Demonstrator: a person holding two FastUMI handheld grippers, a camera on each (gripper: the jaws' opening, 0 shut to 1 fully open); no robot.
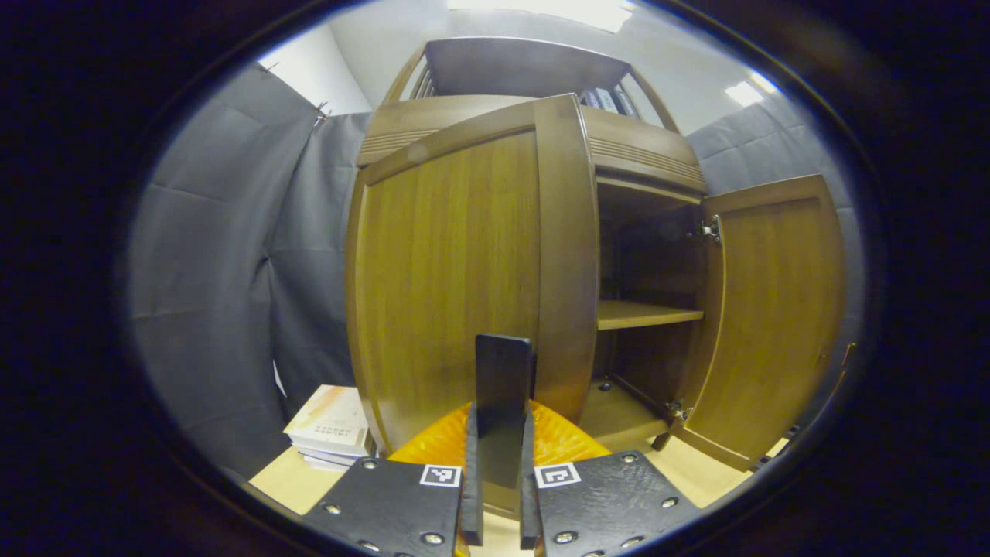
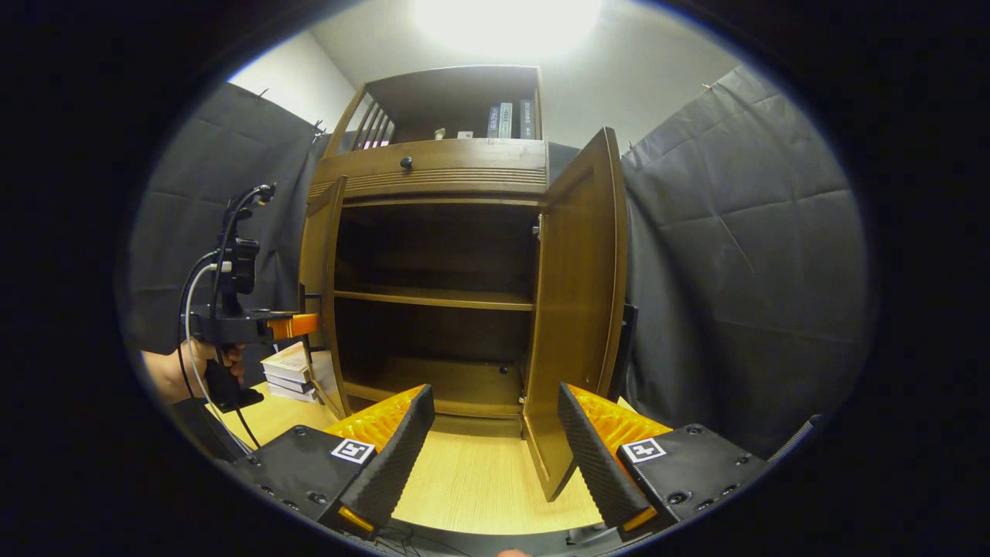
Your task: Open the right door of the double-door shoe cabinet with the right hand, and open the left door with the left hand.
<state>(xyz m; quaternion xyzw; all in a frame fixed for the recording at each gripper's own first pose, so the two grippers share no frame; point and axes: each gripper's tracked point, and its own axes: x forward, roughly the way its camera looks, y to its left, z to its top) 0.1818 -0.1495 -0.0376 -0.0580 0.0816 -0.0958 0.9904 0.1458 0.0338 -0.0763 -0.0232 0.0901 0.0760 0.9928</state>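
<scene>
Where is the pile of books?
In the left gripper view the stack of books lies low on the left, on the floor beside the cabinet's left door, against the grey curtain.

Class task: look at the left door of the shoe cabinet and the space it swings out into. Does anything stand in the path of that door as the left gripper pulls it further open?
Nothing visible blocks it. The left gripper is shut on the left door's handle. The stack of books sits on the floor beside the left door, near the cloth wall; whether a wider swing would reach it cannot be told.

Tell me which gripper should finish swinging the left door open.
Left. The left gripper is shut on the left door's handle, door part open. The right gripper is open, holding nothing, beside the wide-open right door.
</scene>
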